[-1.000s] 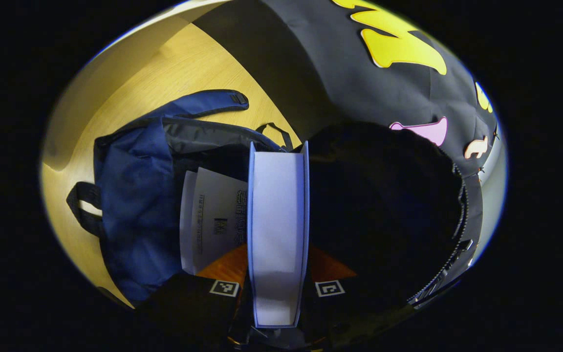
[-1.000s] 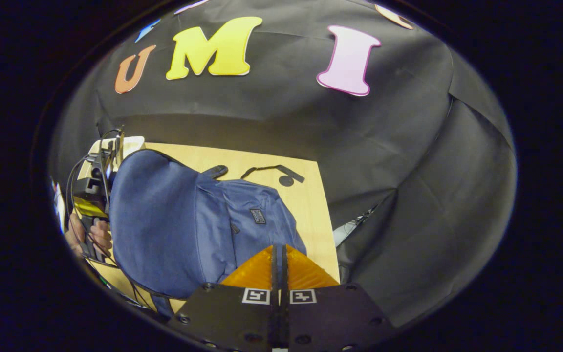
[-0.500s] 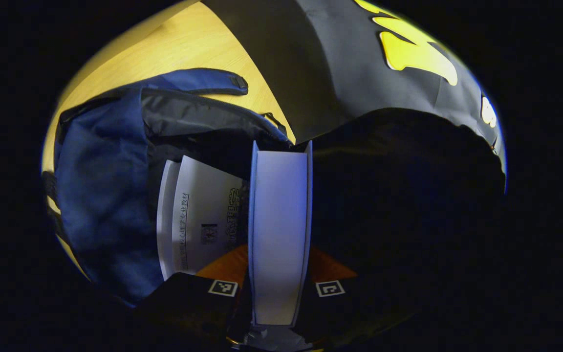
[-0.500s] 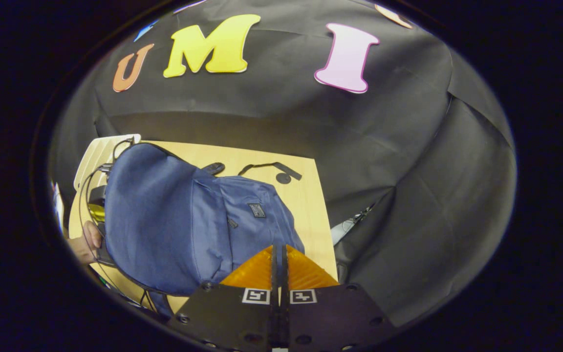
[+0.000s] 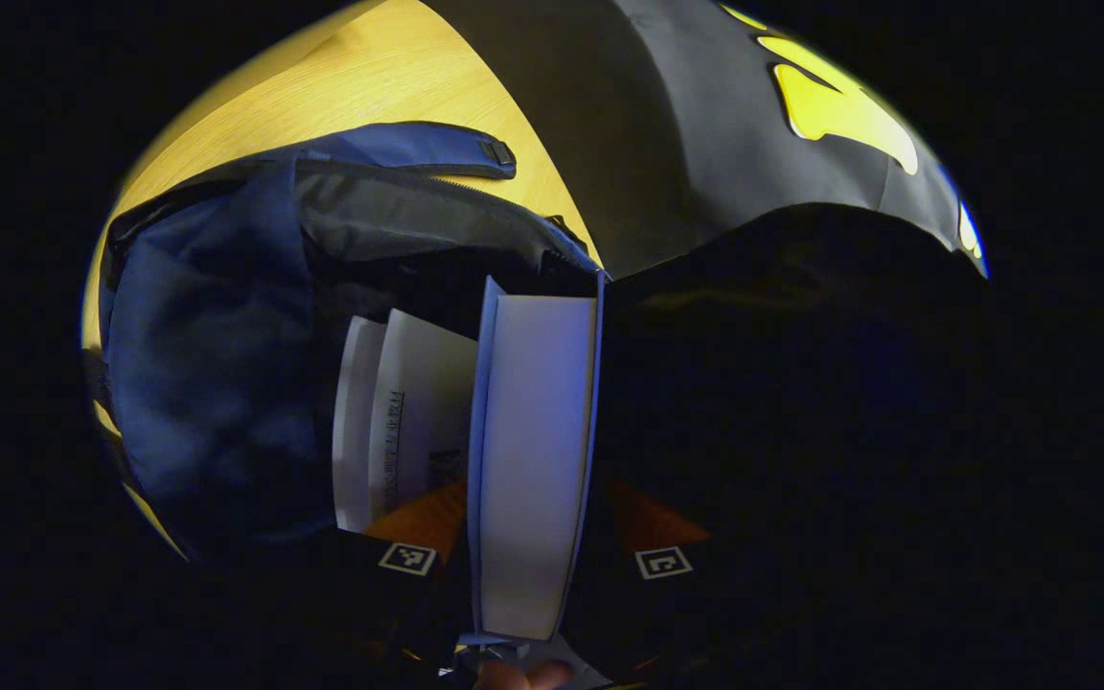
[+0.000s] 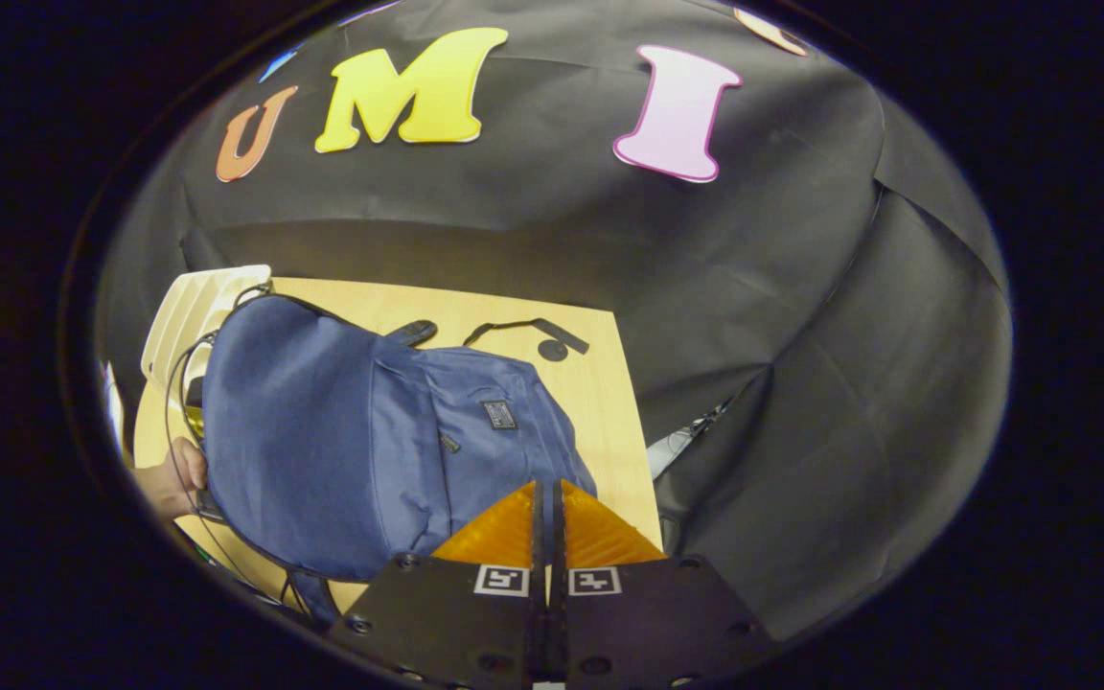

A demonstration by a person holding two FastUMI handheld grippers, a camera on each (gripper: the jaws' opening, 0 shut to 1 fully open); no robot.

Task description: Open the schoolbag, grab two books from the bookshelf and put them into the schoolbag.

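1. The blue schoolbag (image 6: 370, 450) lies on the wooden table (image 6: 600, 402), its mouth gaping.
2. One white book (image 5: 399, 422) already sits inside that mouth.
3. The left gripper (image 5: 533, 537) pinches a second, thicker book (image 5: 533, 460) edge-on, right at the bag's opening.
4. The right gripper (image 6: 547, 522) hangs just beside the bag's near end, fingers pressed together on nothing.
5. A white rack (image 6: 193, 311) stands behind the bag.
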